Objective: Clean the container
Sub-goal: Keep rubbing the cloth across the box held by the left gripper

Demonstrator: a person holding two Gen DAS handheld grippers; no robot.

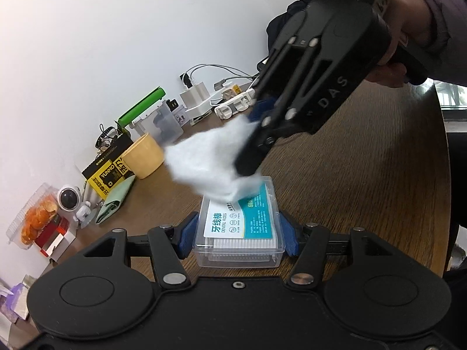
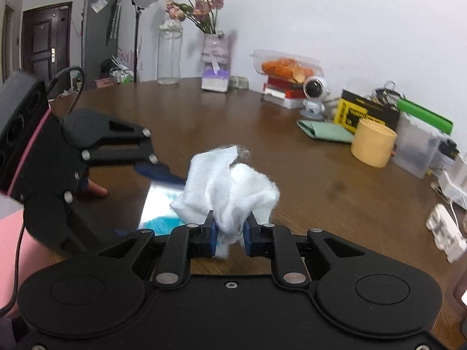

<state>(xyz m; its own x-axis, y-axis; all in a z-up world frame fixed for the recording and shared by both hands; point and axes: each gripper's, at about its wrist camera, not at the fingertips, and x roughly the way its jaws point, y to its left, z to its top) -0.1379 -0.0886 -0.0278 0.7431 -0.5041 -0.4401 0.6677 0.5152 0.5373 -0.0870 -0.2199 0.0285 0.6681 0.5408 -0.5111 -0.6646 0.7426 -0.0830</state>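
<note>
A clear plastic dental floss box (image 1: 239, 227) with a white and teal label lies on the brown table, and my left gripper (image 1: 239, 234) is shut on its two sides with blue pads. My right gripper (image 1: 248, 172) comes down from the upper right, shut on a crumpled white wipe (image 1: 204, 163) that rests on the far end of the box lid. In the right wrist view the wipe (image 2: 230, 186) bulges from between the right gripper (image 2: 230, 234) pads, and the box (image 2: 159, 204) shows blurred under it, with the left gripper (image 2: 163, 172) at the left.
Along the wall stand a yellow cup (image 1: 144, 156), a yellow-black box (image 1: 111, 172), a green folded cloth (image 1: 115, 201), an astronaut figure (image 1: 73, 201), a snack tub (image 1: 35, 218) and chargers with cables (image 1: 204, 96). The table edge (image 1: 446, 175) runs at the right.
</note>
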